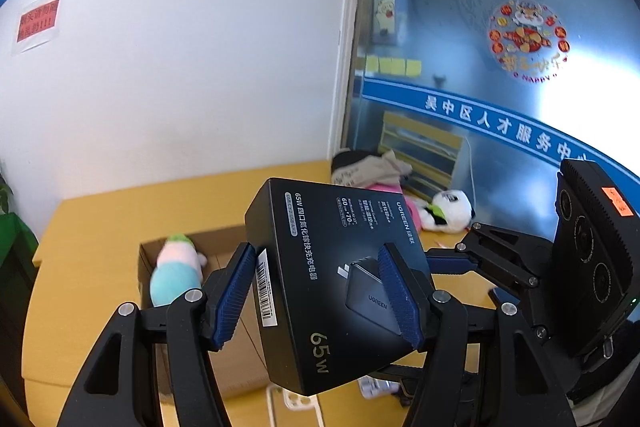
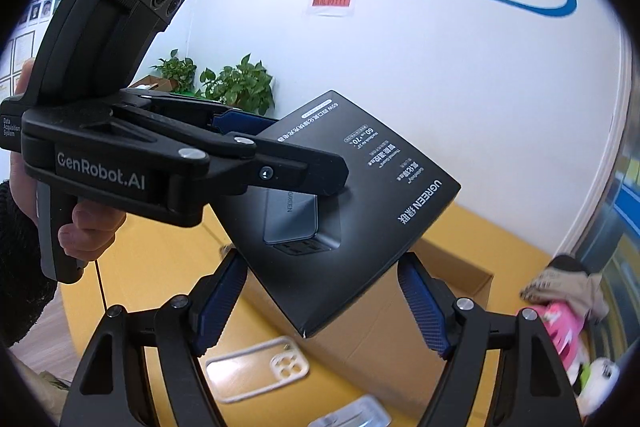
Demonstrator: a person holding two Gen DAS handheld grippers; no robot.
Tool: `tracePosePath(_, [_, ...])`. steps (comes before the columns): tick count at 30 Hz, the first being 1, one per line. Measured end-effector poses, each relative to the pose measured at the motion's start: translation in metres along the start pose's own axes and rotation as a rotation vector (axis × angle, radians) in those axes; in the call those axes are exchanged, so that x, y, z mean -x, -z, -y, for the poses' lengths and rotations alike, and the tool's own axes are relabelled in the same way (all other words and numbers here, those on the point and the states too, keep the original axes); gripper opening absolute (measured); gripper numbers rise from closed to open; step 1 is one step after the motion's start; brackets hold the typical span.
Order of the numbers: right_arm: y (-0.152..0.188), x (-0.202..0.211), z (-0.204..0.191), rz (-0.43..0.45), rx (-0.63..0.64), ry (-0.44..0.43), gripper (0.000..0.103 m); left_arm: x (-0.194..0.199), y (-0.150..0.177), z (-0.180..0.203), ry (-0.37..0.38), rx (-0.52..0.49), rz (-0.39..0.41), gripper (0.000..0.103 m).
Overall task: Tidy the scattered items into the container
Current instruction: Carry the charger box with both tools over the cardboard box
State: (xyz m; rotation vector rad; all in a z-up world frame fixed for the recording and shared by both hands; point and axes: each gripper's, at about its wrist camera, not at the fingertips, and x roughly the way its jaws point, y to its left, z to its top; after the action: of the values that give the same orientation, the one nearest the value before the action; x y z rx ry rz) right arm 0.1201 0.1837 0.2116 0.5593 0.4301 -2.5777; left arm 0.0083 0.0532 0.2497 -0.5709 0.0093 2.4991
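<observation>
Gripping the black charger box [image 1: 340,279] between its blue pads, the left gripper [image 1: 320,291] held it aloft over the cardboard container [image 1: 188,267] — the right gripper [image 2: 320,301], jaws spread, flanked the box's lower corner without pressing it.

A white wall [image 1: 180,67] with blue swoosh meets frosted glass [image 1: 460,27] behind a yellow table [image 1: 100,219].
</observation>
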Motion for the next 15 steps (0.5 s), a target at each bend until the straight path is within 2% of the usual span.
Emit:
tracePosePath(7, [-0.024, -0.024, 0.021, 0.017, 0.013, -0.006, 0.077, -0.019, -0.026, -0.025, -0.022, 0.003, 0.017, 0.067])
tracePosePath(15, [-0.029, -0.064, 0.057, -0.004, -0.012, -0.026, 0.077, -0.061, -0.043, -0.048, -0.028, 0.023, 0.001, 0.067])
